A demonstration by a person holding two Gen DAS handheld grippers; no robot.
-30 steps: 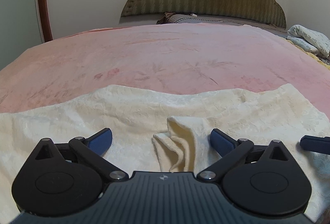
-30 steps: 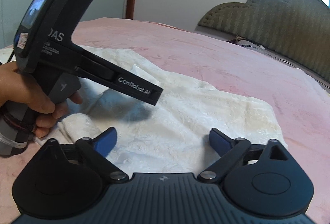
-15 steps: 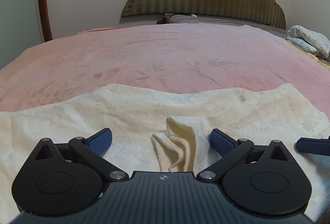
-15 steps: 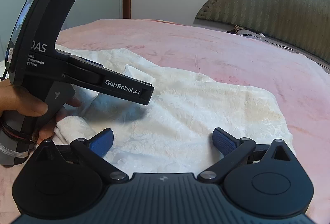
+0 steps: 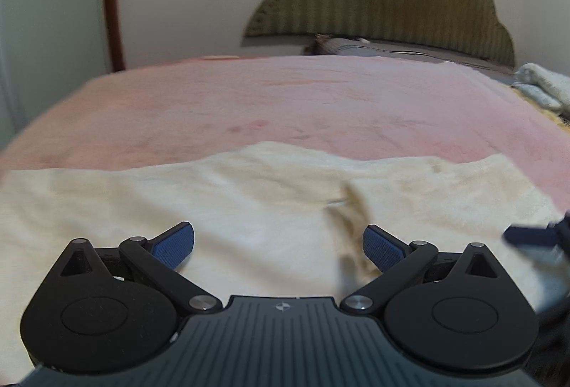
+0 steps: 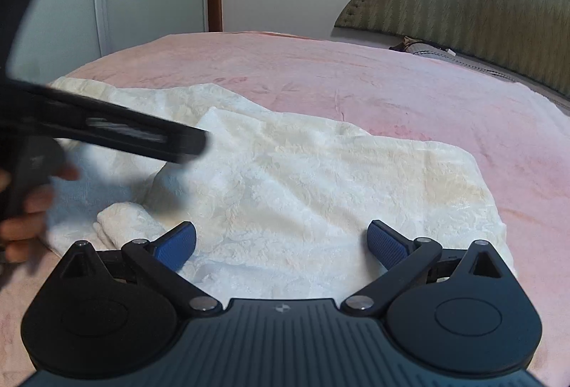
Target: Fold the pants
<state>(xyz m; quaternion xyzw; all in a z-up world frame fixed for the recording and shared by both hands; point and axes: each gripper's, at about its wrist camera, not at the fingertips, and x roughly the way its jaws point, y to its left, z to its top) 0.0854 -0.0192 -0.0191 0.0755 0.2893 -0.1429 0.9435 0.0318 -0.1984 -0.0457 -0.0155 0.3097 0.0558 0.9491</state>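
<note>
Cream plush pants (image 5: pixel 249 202) lie flat on the pink bed (image 5: pixel 285 102), long axis running nine to three, directly at twelve o'clock of both the left gripper (image 5: pixel 279 244) and right gripper (image 6: pixel 281 242), jaws spread and empty, the right nearer the three o'clock end.

My left wrist view looks low and forward past the left hand-held gripper (image 5: pixel 279 246), close over the cream pants (image 5: pixel 249 202), toward the headboard (image 5: pixel 384 6). My right wrist view sits beside it, angled leftward. Both share the pants, the pink bed (image 6: pixel 356 73) and the headboard.
</note>
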